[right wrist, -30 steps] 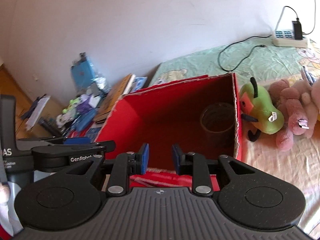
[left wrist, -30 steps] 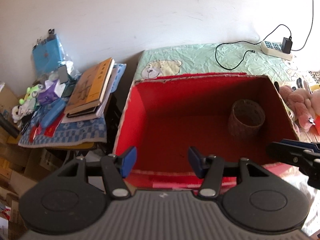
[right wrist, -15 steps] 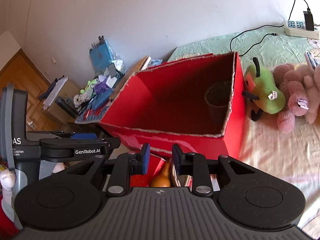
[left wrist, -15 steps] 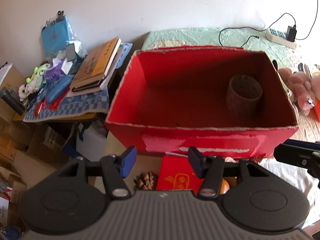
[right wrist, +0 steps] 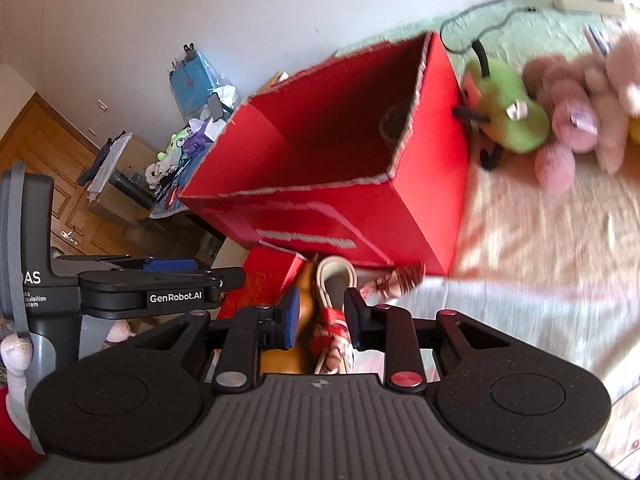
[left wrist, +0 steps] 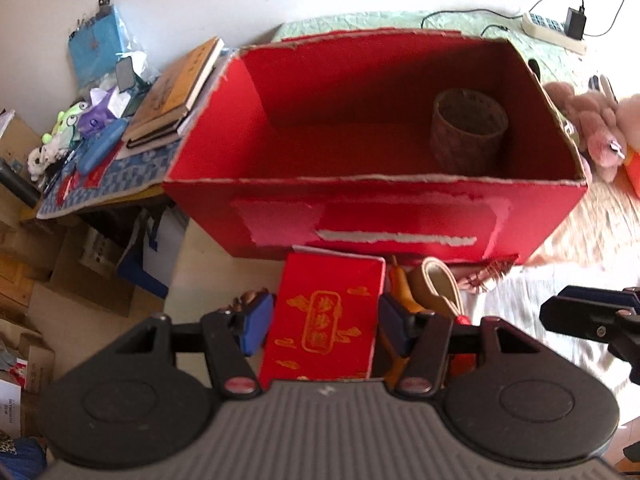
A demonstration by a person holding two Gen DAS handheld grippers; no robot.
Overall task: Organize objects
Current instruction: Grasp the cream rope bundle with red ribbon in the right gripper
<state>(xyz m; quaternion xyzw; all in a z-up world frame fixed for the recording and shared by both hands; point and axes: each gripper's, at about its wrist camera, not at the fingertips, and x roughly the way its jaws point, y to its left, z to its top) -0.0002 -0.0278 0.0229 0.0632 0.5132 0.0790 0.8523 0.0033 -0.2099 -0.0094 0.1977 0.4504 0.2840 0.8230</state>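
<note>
An open red cardboard box (left wrist: pixel 400 216) stands on the bed with a brown woven cup (left wrist: pixel 468 132) inside at the right. In front of it lie a small red gift box with gold print (left wrist: pixel 324 320), an orange gourd (left wrist: pixel 404 292), a tape roll (left wrist: pixel 436 284) and a pine cone (left wrist: pixel 250 298). My left gripper (left wrist: pixel 326 320) is open above the red gift box. My right gripper (right wrist: pixel 318 314) is open above the tape roll (right wrist: pixel 334 276) and a red-white item (right wrist: pixel 334 332); the box shows there too (right wrist: pixel 352 200).
A green plush (right wrist: pixel 508 120) and pink plush toys (right wrist: pixel 576 112) lie right of the box. A side table (left wrist: pixel 108 176) with books (left wrist: pixel 176 92) and clutter stands at the left. A power strip (left wrist: pixel 552 32) with cable lies at the bed's far side. Cardboard boxes (left wrist: pixel 48 264) sit on the floor.
Both grippers have pulled back from over the box and tilted down, so the objects in front of the box came into view. The right gripper's jaws have opened a little wider.
</note>
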